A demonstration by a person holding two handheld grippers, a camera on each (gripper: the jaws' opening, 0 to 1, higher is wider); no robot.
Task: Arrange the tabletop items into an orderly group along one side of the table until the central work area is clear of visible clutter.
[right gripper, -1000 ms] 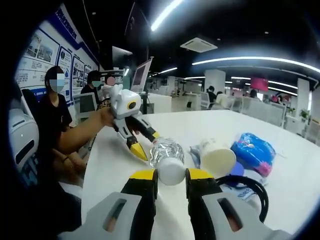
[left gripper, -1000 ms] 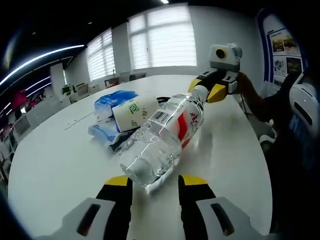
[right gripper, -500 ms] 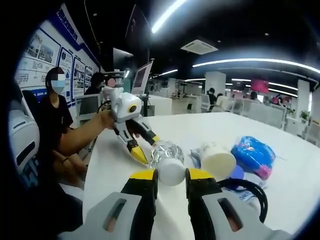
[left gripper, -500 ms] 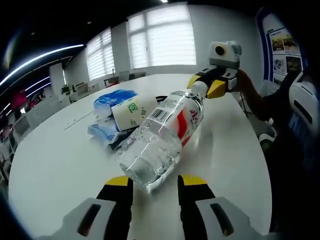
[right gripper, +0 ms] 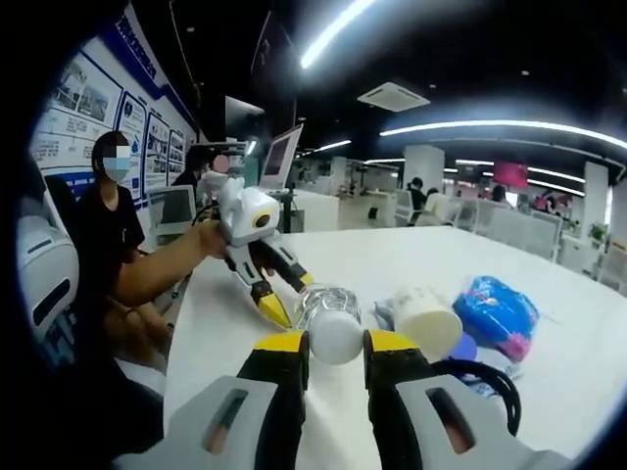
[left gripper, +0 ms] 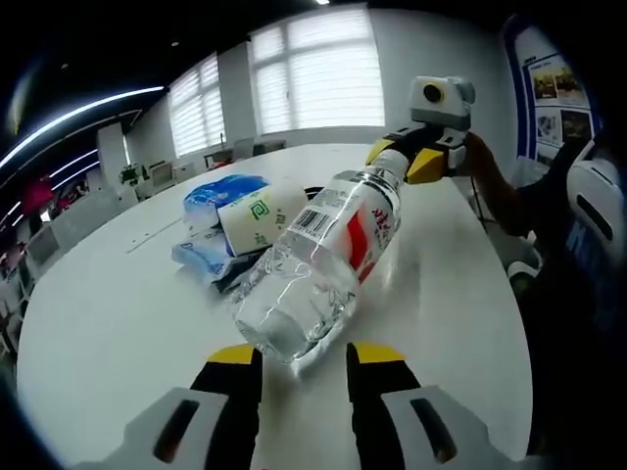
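Note:
A clear water bottle (left gripper: 313, 264) with a red-and-white label hangs tilted over the white table (left gripper: 118, 313). Its base sits between the jaws of my left gripper (left gripper: 304, 354), which press on it from both sides. My right gripper (left gripper: 404, 162) holds the other end, shut on the white cap (right gripper: 335, 333) in the right gripper view (right gripper: 335, 341). There the left gripper (right gripper: 286, 294) reaches in from the left, held by a hand. A paper cup (left gripper: 260, 220) lies on its side beside a blue packet (left gripper: 220, 193).
A black cable (right gripper: 485, 367) loops beside the cup (right gripper: 426, 315) and the blue packet (right gripper: 498, 308). A seated person (right gripper: 108, 225) and a white chair (right gripper: 39, 274) are at the table's near edge. Bare tabletop (right gripper: 392, 245) stretches beyond the bottle.
The cap end of the bottle has risen a little with my right gripper. The base stays between the left jaws. Cup and packet lie as before.

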